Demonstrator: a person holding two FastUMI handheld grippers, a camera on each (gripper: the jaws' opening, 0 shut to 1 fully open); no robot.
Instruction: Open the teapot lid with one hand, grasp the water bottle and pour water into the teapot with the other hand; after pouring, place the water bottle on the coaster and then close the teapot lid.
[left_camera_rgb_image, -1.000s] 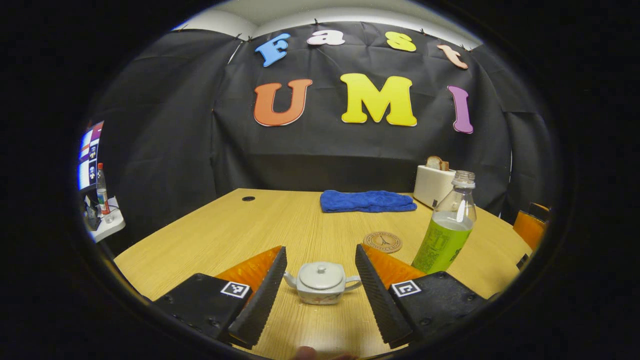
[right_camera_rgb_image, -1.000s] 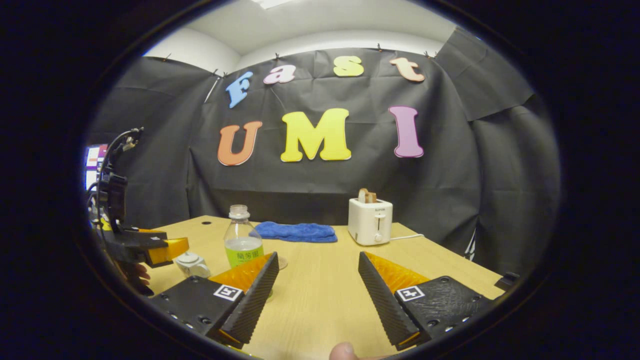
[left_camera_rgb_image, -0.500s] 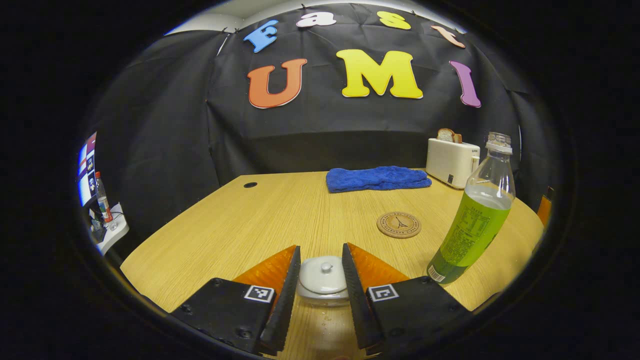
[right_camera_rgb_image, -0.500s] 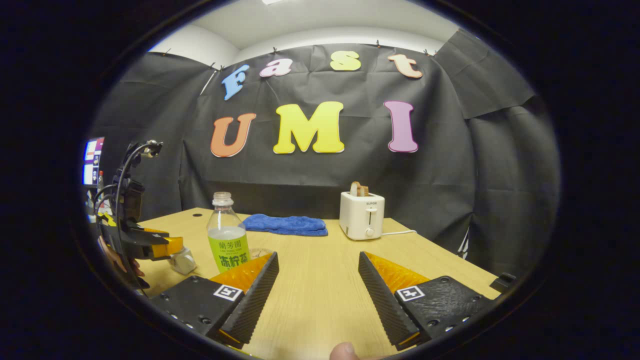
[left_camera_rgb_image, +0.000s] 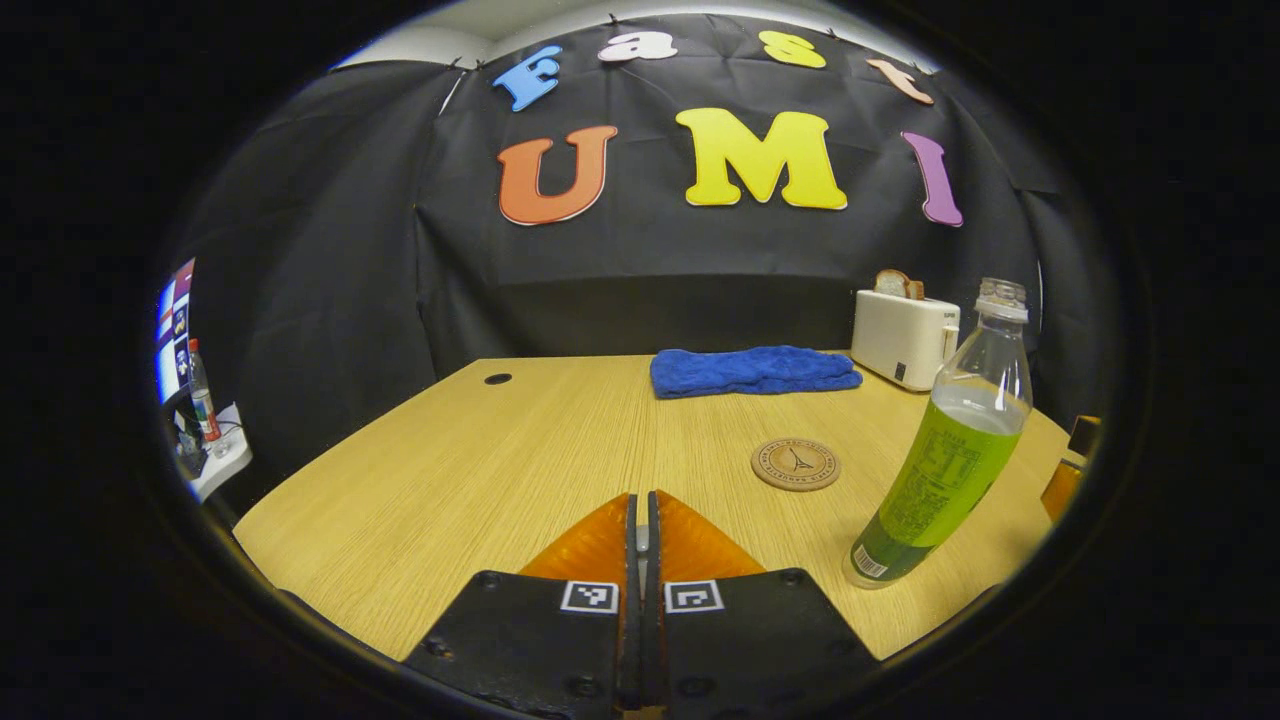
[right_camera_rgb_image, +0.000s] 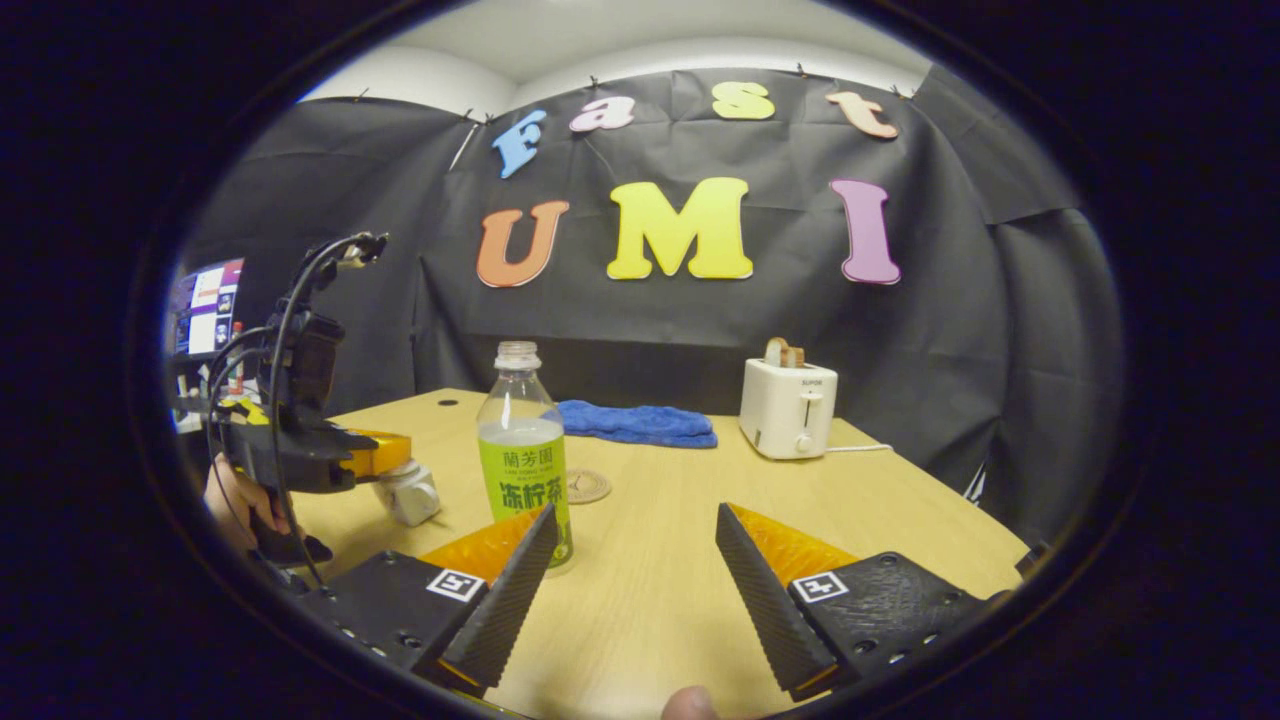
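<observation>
teapot (right_camera_rgb_image: 408, 492) lid step in hand: i've got my left gripper (left_camera_rgb_image: 640, 540) clamped down at the pot's top.

in the left gripper view my jaws are pressed nearly together with a sliver of something pale between them, likely the lid knob, though i can't tell for sure. the pot sits on the surface (right_camera_rgb_image: 660, 560) under that gripper, left of the water bottle (right_camera_rgb_image: 524, 450). my right gripper (right_camera_rgb_image: 635, 570) hangs wide apart, gripping nothing, bottle just beside its left finger. next i'd lift the lid straight up, then swing right onto the bottle. coaster (left_camera_rgb_image: 796, 464) waits nearby.
</observation>
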